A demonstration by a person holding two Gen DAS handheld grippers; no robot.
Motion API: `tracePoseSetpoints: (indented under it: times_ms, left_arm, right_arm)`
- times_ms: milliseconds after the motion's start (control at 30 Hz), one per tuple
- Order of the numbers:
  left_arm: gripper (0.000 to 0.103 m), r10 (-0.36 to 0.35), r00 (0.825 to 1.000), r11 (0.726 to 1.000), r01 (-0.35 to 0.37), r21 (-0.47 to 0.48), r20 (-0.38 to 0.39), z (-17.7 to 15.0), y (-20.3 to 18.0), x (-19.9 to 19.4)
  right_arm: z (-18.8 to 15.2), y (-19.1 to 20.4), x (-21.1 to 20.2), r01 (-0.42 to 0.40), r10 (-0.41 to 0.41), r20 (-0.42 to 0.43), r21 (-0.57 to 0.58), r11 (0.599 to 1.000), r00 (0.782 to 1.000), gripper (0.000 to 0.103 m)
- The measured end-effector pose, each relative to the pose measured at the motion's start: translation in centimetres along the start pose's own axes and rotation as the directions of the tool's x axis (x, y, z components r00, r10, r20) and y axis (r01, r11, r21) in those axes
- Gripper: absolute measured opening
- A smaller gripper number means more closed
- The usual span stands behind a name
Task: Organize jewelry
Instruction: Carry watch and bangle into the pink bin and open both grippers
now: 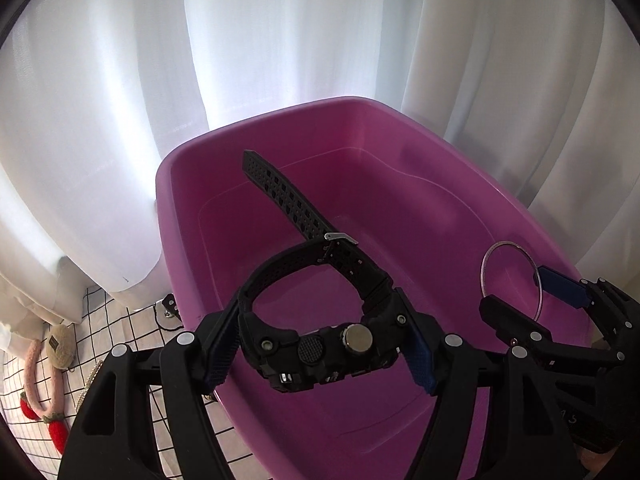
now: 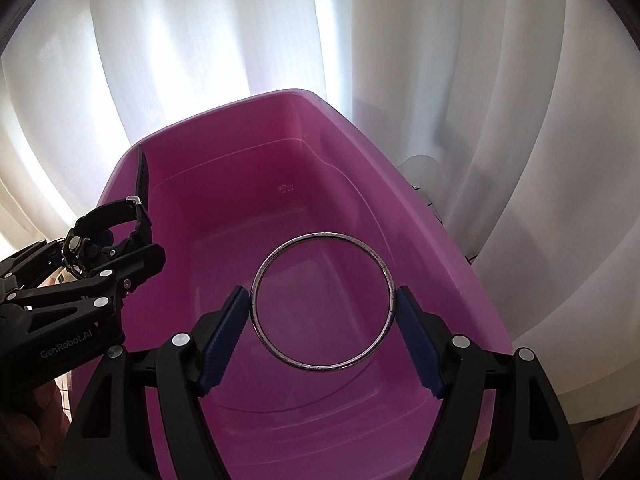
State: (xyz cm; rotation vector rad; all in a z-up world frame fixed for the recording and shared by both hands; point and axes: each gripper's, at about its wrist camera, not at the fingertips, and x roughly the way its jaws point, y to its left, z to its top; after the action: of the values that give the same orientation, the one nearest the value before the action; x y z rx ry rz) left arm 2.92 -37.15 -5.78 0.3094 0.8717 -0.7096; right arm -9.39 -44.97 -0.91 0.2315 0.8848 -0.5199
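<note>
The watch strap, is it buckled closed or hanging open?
Buckled closed. The watch strap forms a closed loop through its metal buckle, with the free tail sticking up, while the left gripper holds the case.

Daylight glows through the white curtains (image 1: 280,40), blowing out their folds (strong backlight); fisheye bending and dark vignetting crowd every corner.

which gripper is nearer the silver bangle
Right. The right hand-held gripper holds the silver bangle between its pads above the pink tub. The left hand-held gripper is off to the bangle's left, clamped on the black watch.
</note>
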Motion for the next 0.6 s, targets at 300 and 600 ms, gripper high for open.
tracePoseSetpoints:
  times_ms: [300,600]
  left_arm:
    - [0.084,0.030,0.998,1.000,-0.031,0.004,0.051,0.8,0.1,-0.9]
    - [0.085,0.044,0.995,0.997,-0.038,-0.066,0.087,1.0,1.9,-3.2]
  right_arm:
    - [0.8,0.0,0.8,0.023,-0.023,0.003,-0.013,1.000,1.000,0.072]
    - [0.9,0.3,-1.5,-0.040,0.038,0.070,0.019,0.999,0.997,0.072]
